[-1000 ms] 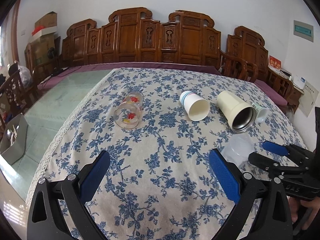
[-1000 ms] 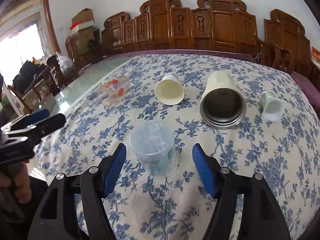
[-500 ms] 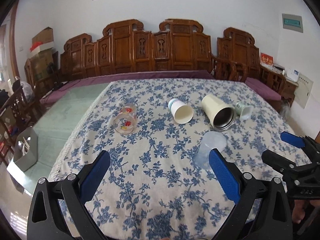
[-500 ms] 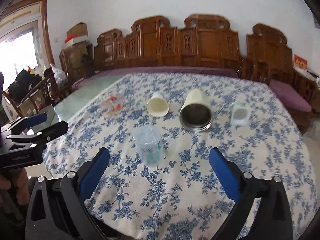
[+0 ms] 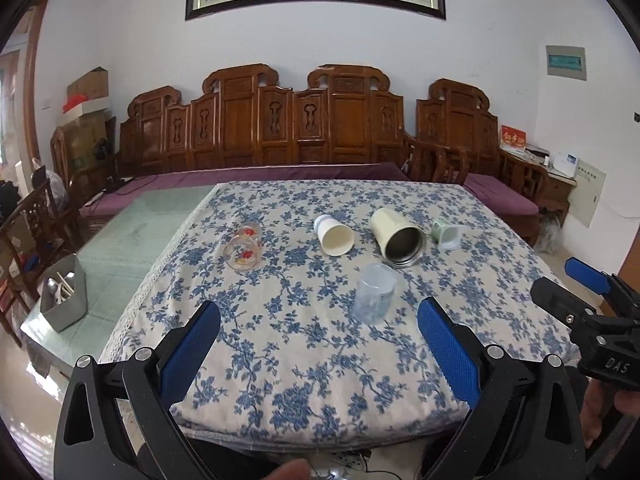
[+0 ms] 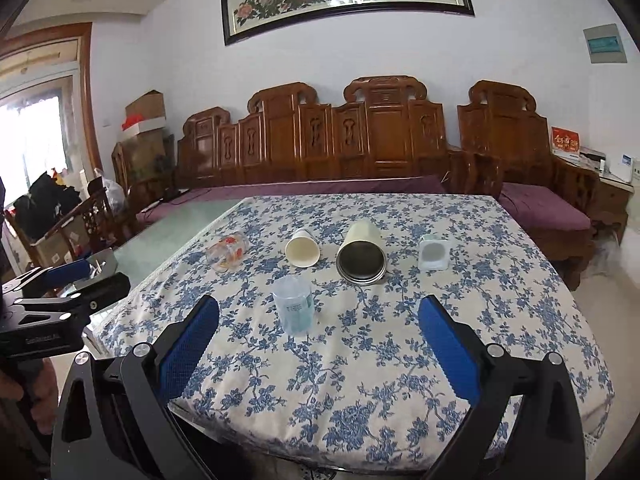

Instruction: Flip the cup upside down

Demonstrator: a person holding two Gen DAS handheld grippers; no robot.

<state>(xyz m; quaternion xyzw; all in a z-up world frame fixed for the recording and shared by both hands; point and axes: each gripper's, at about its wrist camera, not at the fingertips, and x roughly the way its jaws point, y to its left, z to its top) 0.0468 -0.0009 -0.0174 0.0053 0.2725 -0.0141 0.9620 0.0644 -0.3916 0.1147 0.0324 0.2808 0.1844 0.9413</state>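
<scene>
A clear plastic cup (image 5: pixel 375 298) stands on the flowered tablecloth (image 5: pixel 320 344), near its front; in the right wrist view the cup (image 6: pixel 295 309) stands with its wider end up. My left gripper (image 5: pixel 318 344) is open and empty, back from the table's front edge. My right gripper (image 6: pixel 318 346) is open and empty, also back from the edge, with the cup ahead and left of centre. The right gripper also shows at the right of the left wrist view (image 5: pixel 576 300).
Lying on their sides behind the cup are a flowered glass (image 5: pixel 243 249), a white paper cup (image 5: pixel 335 236), a cream steel-lined tumbler (image 5: pixel 398 238) and a small pale green cup (image 5: pixel 445 234). A grey utensil box (image 5: pixel 64 300) sits on the glass table at left. Wooden benches stand behind.
Both grippers have pulled back and up from the table. The right gripper, close around the clear cup a second ago, has opened wider and left it standing.
</scene>
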